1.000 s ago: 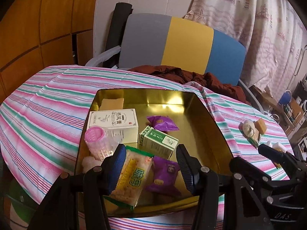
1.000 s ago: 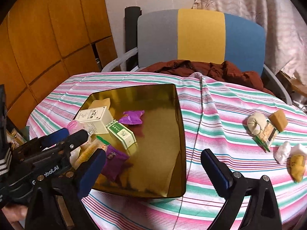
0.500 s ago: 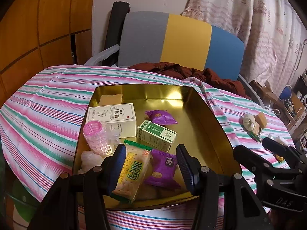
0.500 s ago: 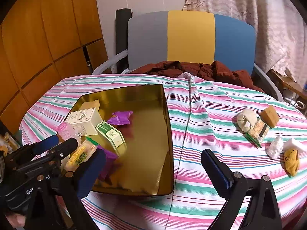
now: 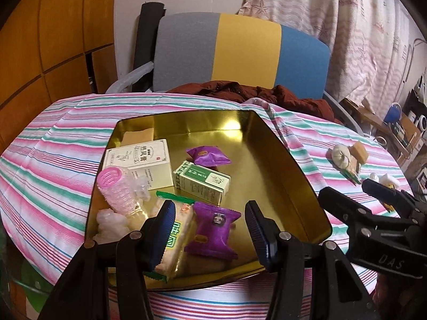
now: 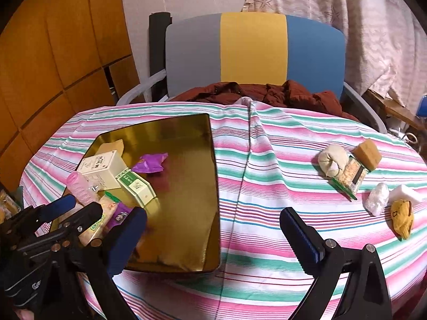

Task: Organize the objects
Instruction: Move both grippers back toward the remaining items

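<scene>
the left gripper (image 5: 210, 229) hangs over the near end of the gold tray (image 5: 280, 186), its blue-padded fingers spread apart with nothing between them; below the gap lie a purple snack packet (image 5: 213, 229) and a green-edged cracker packet (image 5: 176, 237), both loose on the tray floor. further in sit a green and white box (image 5: 201, 181), a second purple packet (image 5: 208, 156), a cream box with printed characters (image 5: 141, 162), a pink hair roller (image 5: 117, 189) lying just beside that box, a tan block (image 5: 138, 136) in the far left corner and a whitish lump (image 5: 110, 222) at the near left corner

the right gripper (image 6: 213, 229) is held over the striped tablecloth (image 6: 267, 186) just right of the tray, jaws wide apart and empty. well to its right, still out on the cloth, lies a small cluster: a cream cloth bundle (image 6: 332, 160), a tan sponge-like block (image 6: 368, 153), a clear packet of grains (image 6: 349, 174) touching both, a white crumpled wrapper (image 6: 377, 198), a white block (image 6: 405, 193) and a yellow toy-like piece (image 6: 403, 217)

behind the table stands a chair (image 6: 253, 50) in grey, yellow and blue, with a dark red jacket (image 6: 267, 93) heaped on its seat
</scene>
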`<action>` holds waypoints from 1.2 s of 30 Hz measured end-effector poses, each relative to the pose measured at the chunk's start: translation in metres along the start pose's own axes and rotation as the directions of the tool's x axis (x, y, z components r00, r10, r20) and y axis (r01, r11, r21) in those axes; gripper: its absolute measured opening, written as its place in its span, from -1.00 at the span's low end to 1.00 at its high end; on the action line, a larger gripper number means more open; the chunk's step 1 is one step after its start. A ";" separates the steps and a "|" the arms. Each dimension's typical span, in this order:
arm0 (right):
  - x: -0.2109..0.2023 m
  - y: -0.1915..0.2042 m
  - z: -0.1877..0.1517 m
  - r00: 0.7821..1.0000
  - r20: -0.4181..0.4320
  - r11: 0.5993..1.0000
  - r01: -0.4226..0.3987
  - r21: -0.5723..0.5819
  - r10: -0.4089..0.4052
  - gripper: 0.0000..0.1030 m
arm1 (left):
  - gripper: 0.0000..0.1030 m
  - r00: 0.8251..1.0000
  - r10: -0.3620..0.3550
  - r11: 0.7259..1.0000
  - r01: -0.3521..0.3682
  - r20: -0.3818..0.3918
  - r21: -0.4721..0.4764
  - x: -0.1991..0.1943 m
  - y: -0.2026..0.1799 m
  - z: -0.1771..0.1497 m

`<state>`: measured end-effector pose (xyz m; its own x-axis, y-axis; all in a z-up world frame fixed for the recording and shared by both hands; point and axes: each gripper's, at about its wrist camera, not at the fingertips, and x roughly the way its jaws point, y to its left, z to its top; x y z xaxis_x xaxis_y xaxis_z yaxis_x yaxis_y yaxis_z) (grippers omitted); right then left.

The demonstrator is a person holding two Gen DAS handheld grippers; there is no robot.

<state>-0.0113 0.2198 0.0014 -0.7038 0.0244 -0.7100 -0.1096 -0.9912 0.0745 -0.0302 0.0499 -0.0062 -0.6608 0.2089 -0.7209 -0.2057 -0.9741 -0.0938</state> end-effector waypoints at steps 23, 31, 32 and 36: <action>-0.004 -0.118 -0.002 0.987 -0.074 0.956 0.159 0.248 -0.145 0.95 | 0.07 0.991 -0.127 0.976 0.132 -0.038 0.173 0.010 -0.071 0.003; -0.014 -0.193 -0.011 0.976 -0.140 0.880 0.213 0.424 -0.169 0.95 | 0.07 0.980 -0.188 0.949 0.197 -0.063 0.245 0.013 -0.106 0.001; -0.017 -0.207 -0.012 0.975 -0.147 0.860 0.217 0.461 -0.167 0.95 | 0.07 0.979 -0.193 0.947 0.204 -0.065 0.250 0.013 -0.109 0.002; -0.028 -0.247 -0.010 0.968 -0.164 0.805 0.250 0.538 -0.192 0.95 | 0.07 0.972 -0.223 0.932 0.235 -0.072 0.276 0.014 -0.124 0.004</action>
<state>0.0429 0.4624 -0.0039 -0.5453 0.1924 -0.8159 -0.6418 -0.7219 0.2587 -0.0167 0.1741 -0.0024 -0.5442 0.4144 -0.7295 -0.5457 -0.8353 -0.0674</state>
